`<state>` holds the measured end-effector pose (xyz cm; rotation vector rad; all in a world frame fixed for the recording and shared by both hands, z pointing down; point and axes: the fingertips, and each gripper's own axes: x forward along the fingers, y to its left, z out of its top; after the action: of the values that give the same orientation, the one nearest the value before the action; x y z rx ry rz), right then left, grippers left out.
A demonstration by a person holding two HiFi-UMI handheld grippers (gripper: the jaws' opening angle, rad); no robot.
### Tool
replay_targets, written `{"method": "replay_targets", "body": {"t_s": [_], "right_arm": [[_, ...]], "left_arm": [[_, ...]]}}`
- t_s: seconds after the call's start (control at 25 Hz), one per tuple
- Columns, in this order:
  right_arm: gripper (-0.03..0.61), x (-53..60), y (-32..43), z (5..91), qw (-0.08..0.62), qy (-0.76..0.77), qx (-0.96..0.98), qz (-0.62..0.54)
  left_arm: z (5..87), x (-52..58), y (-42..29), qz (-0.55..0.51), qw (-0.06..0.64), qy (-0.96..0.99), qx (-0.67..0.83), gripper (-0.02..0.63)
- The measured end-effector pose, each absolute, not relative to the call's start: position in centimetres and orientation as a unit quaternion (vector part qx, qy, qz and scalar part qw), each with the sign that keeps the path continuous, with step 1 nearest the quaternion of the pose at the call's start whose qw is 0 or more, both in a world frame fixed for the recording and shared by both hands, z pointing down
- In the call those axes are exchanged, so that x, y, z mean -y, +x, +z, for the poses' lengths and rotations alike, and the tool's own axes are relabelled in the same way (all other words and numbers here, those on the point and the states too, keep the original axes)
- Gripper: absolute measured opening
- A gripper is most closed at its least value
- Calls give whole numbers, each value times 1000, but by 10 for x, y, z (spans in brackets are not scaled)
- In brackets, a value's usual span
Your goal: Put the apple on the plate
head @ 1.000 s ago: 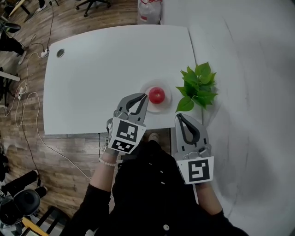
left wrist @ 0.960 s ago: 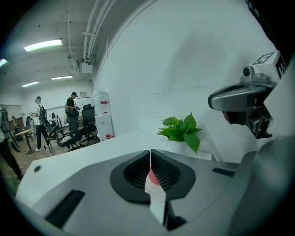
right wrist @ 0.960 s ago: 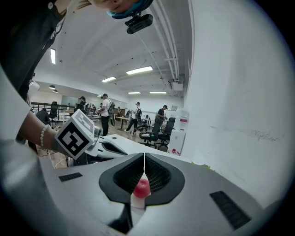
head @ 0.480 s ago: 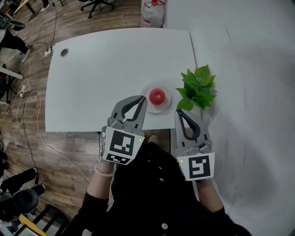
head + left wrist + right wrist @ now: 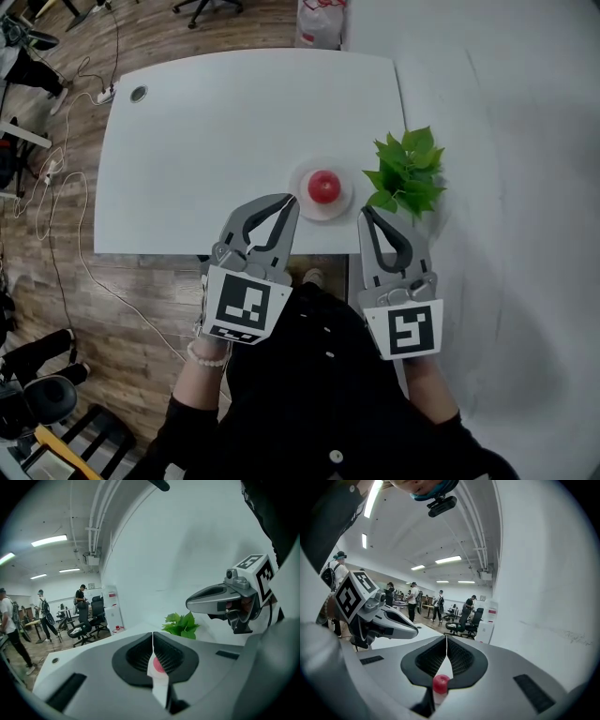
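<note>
Round red apple (image 5: pixel 324 187) sits in the middle of the small round white plate (image 5: pixel 302 201), on the near right part of the white table (image 5: pixel 216 141). The placing looks done to me, so the step in hand is clearing off.

My left claw (image 5: pixel 291 204) has its jaws pressed together with nothing in them. My right claw (image 5: pixel 366 214) is the same, pads meeting and empty. Both are apart from the apple.

To do it well, I'd keep both shut and back off up and toward me. The left tip is close by the plate's near rim, so no sideways sweep there. The right one is near the green leafy plant (image 5: pixel 408 173); don't brush the leaves.

Hard to make out:
- From above I can't judge the height gap between the left tip and the rim.
- In both gripper views the apple is only a red patch below the pads, with the plate mostly behind the claw body.
- The plant's pot is hidden under its leaves.
</note>
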<state>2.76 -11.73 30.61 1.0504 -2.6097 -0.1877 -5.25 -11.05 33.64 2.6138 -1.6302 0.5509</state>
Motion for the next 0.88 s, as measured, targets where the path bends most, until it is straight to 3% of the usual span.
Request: {"method": "replay_targets", "body": {"t_s": [0.88], "right_arm": [[43,117,27,309,159,359,917,-68]], "left_arm": [[331,108,-52,169,4,827,536,19]]}}
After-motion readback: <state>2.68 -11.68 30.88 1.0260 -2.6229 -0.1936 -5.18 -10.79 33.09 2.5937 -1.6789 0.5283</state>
